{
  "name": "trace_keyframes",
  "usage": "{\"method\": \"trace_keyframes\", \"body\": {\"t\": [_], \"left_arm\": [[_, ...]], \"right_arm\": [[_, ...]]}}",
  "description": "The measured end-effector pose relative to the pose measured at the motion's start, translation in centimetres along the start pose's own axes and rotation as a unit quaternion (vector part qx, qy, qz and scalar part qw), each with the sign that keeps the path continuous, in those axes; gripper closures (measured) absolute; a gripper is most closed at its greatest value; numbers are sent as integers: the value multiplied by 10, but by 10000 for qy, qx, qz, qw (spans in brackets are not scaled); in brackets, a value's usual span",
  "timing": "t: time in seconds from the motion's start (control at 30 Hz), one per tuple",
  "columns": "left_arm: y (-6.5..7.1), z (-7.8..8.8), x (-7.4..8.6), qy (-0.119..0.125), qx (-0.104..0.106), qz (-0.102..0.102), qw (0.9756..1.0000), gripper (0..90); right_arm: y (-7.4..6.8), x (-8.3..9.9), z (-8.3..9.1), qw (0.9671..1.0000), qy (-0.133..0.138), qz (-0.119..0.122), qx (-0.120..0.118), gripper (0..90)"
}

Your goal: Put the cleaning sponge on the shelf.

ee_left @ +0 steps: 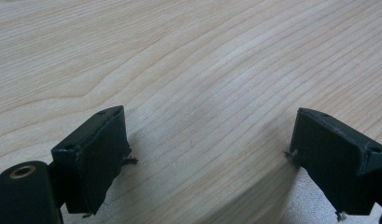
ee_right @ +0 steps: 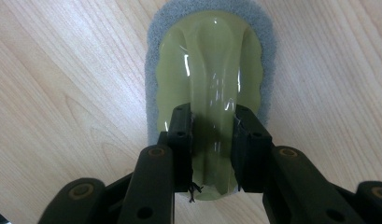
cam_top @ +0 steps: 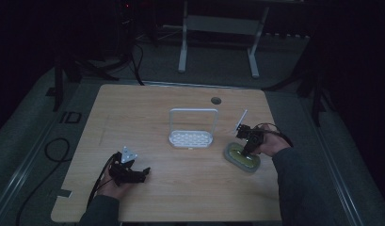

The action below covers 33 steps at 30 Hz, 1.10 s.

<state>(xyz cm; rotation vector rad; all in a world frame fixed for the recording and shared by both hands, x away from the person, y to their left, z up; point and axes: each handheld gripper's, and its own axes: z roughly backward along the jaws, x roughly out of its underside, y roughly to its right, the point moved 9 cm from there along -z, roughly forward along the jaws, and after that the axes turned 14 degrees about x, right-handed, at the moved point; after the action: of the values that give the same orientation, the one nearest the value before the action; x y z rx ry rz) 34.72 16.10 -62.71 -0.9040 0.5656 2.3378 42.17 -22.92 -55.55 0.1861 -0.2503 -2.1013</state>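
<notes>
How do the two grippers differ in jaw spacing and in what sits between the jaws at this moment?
The left gripper has its jaws set wide apart with bare table between them; the right gripper has its jaws drawn close on either side of the raised handle of the scrub pad. The left gripper lies level near the table's front edge, while the right gripper points down at the pad. Both are black and hand-held.
</notes>
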Motion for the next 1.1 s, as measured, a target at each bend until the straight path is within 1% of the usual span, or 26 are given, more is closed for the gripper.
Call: {"method": "trace_keyframes", "body": {"t": [0.03, 0.17, 0.4, 0.53, 0.6, 0.73, 0.8, 0.87, 1.1], "left_arm": [[0, 0, 0, 0, 1, -1, 10000, 115], [0, 0, 0, 3, 1, -4, 10000, 115], [0, 0, 0, 3, 0, -4, 10000, 115], [0, 0, 0, -1, 2, -4, 10000, 115], [0, 0, 0, 4, 1, -5, 10000, 115], [0, 0, 0, -1, -1, -4, 10000, 114], [0, 0, 0, 3, -1, -5, 10000, 115], [0, 0, 0, 0, -1, -4, 10000, 115], [0, 0, 0, 4, -1, -3, 10000, 114]], "right_arm": [[-1, -1, 2, 10000, 10, -6, 2, 715], [-2, -4, 6, 9998, 83, 138, 105, 716], [-6, -10, 14, 9992, 221, 285, 162, 716], [-9, -15, 20, 9982, 346, 449, 214, 716], [-10, -16, 21, 9979, 378, 471, 234, 716], [-13, -22, 27, 9962, 508, 622, 323, 717], [-13, -22, 28, 9961, 517, 630, 327, 717], [-15, -25, 31, 9953, 574, 701, 345, 716], [-19, -30, 37, 9935, 651, 850, 398, 717]]}}
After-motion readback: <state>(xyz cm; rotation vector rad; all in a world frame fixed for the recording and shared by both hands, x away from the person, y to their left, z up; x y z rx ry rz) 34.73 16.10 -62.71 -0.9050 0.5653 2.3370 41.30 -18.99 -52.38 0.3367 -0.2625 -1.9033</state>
